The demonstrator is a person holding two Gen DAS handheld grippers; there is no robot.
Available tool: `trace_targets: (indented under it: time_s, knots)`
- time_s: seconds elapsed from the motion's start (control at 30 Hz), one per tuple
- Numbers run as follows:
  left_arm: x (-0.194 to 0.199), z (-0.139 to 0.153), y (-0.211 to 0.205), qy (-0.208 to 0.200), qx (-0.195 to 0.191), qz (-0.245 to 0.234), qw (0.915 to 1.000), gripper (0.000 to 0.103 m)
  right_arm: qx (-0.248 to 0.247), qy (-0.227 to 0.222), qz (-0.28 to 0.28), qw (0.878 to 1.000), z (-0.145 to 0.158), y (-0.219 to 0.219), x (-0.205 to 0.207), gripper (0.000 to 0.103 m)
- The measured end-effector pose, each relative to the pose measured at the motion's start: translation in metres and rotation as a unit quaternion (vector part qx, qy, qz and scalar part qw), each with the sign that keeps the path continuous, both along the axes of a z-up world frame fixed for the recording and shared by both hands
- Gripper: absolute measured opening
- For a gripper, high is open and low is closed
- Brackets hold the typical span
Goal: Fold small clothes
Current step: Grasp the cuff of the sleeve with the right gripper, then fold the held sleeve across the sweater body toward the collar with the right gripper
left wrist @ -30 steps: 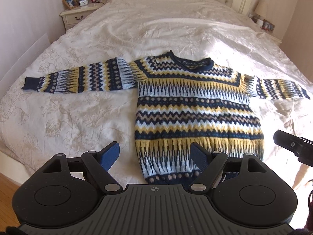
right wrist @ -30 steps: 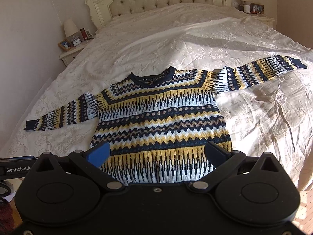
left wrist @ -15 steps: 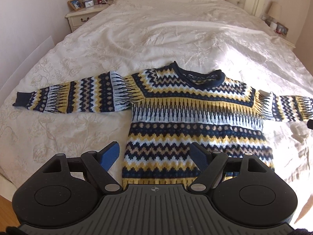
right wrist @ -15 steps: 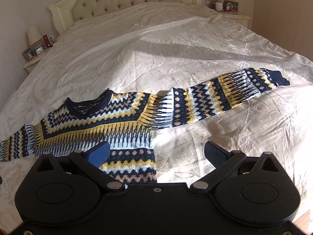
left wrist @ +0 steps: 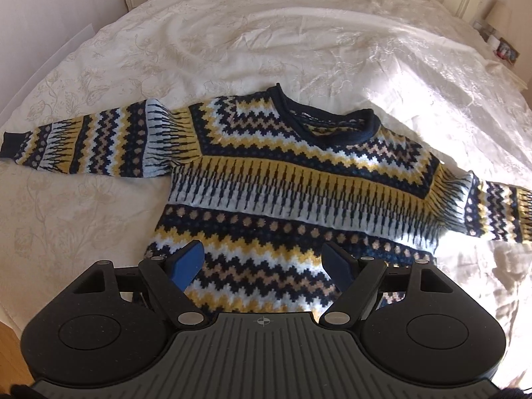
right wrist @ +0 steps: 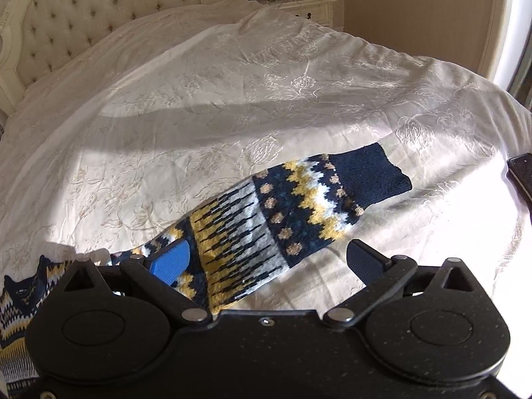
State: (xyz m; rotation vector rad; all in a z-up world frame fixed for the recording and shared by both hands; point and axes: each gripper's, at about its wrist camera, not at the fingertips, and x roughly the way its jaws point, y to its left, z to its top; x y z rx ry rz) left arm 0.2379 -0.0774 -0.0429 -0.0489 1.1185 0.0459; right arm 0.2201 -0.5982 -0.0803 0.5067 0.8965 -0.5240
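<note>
Right wrist view: right gripper (right wrist: 267, 259) fingers spread wide over the sweater (right wrist: 262, 229) sleeve, gripping nothing; left gripper (left wrist: 264, 259) likewise.

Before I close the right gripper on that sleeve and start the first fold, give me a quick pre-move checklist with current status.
1. Sweater spread flat, front up on the bed: ok.
2. Right gripper open: ok.
3. Right sleeve between its fingers: cannot tell; the sleeve shows in the gap, height above it unclear.
4. Left gripper open, holding nothing: ok.
5. Left sleeve stretched out straight: ok.
6. Dark object at the bed edge near the cuff: not ok, may obstruct.
</note>
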Motion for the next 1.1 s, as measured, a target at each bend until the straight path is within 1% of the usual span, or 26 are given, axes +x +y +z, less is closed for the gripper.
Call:
trace_targets:
  time_s: [0.03, 0.07, 0.17, 0.23, 0.37, 0.4, 0.43, 0.47, 0.5, 0.53, 0.6, 0.63, 0.7, 0.83, 0.97, 1.1]
  knots:
    - [0.003, -0.001, -0.004, 0.002, 0.002, -0.001, 1.0, 0.077, 0.012, 0.002, -0.01, 1.0, -0.005, -0.011, 0.002, 0.088]
    - [0.006, -0.003, -0.009, 0.005, 0.006, -0.002, 1.0, 0.077, 0.024, 0.004, -0.022, 0.999, -0.01, -0.021, 0.003, 0.087]
    - [0.012, -0.004, -0.018, 0.009, 0.013, -0.003, 0.9999, 0.077, 0.057, 0.005, -0.06, 0.997, -0.023, -0.048, 0.001, 0.087]
    - [0.015, -0.005, -0.022, 0.012, 0.016, -0.003, 0.9998, 0.077, 0.08, -0.003, -0.081, 0.993, -0.033, -0.06, -0.002, 0.087]
    - [0.021, -0.007, -0.025, 0.019, 0.02, 0.001, 0.9996, 0.077, 0.104, -0.025, -0.1, 0.989, -0.045, -0.075, -0.003, 0.084]
    - [0.022, -0.007, -0.026, 0.019, 0.022, 0.002, 0.9996, 0.077, 0.104, -0.029, -0.099, 0.989, -0.046, -0.077, -0.001, 0.078]
    - [0.023, -0.007, -0.026, 0.019, 0.023, 0.002, 0.9995, 0.077, 0.103, -0.029, -0.098, 0.989, -0.047, -0.08, 0.001, 0.069]
    - [0.023, -0.008, -0.025, 0.019, 0.024, 0.001, 0.9995, 0.077, 0.102, -0.029, -0.097, 0.99, -0.048, -0.081, 0.004, 0.064]
    - [0.024, -0.008, -0.025, 0.018, 0.025, 0.0, 0.9995, 0.077, 0.101, -0.03, -0.095, 0.99, -0.049, -0.082, 0.007, 0.054]
    - [0.024, -0.008, -0.024, 0.018, 0.026, -0.001, 0.9995, 0.077, 0.101, -0.031, -0.093, 0.99, -0.048, -0.082, 0.009, 0.039]
    - [0.024, -0.01, -0.022, 0.019, 0.025, -0.002, 0.9995, 0.076, 0.099, -0.036, -0.089, 0.99, -0.044, -0.079, 0.013, 0.018]
    - [0.025, -0.01, -0.02, 0.021, 0.023, -0.003, 0.9995, 0.075, 0.09, -0.038, -0.088, 0.991, -0.04, -0.076, 0.014, 0.018]
    - [0.025, -0.013, -0.016, 0.023, 0.019, -0.004, 0.9996, 0.066, 0.072, -0.044, -0.077, 0.993, -0.027, -0.066, 0.018, 0.016]
    - [0.025, -0.018, -0.005, 0.025, 0.013, -0.012, 0.9995, 0.057, 0.053, -0.073, -0.032, 0.995, 0.004, -0.035, 0.029, 0.016]
    - [0.028, -0.022, 0.01, 0.017, 0.004, -0.029, 0.9994, 0.053, 0.035, -0.102, 0.021, 0.994, 0.038, 0.013, 0.042, 0.015]
    - [0.035, -0.028, 0.032, 0.014, -0.019, -0.047, 0.9986, 0.051, 0.023, -0.123, 0.08, 0.989, 0.065, 0.083, 0.063, 0.015]
